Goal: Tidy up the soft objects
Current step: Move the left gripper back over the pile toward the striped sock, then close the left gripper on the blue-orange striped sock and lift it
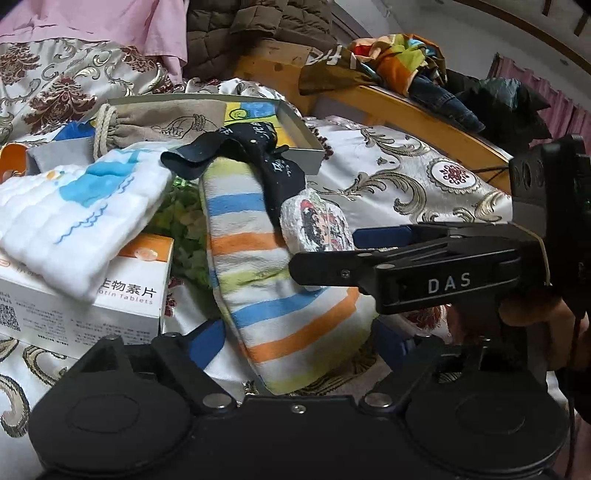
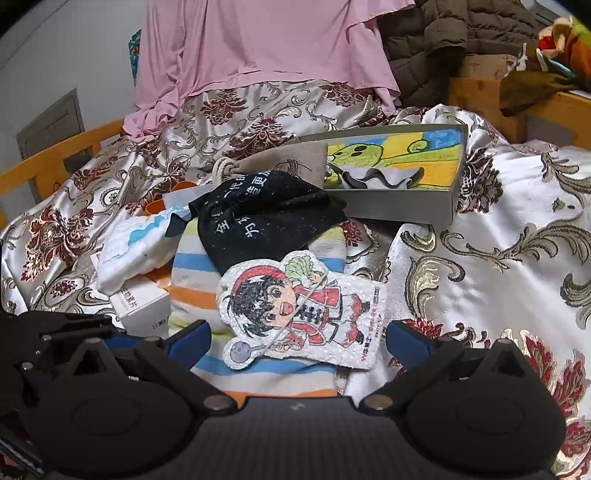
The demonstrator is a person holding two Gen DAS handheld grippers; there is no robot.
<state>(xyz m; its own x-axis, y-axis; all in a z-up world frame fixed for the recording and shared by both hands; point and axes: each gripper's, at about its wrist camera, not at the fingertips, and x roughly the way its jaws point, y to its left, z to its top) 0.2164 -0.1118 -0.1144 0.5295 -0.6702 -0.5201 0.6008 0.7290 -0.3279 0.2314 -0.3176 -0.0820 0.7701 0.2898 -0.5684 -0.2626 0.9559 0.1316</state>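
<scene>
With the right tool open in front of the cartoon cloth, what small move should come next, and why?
Probably ease the right tool forward and shut it on the near edge of the cartoon cloth. Its fingers are spread on either side of that cloth, which lies loose on top of the striped towel, so nothing covers it.

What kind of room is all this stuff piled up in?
Most likely a bedroom at home: a satin patterned bedspread covers a bed with a wooden frame, and clothes such as a pink garment and a brown padded jacket lie heaped behind.
</scene>
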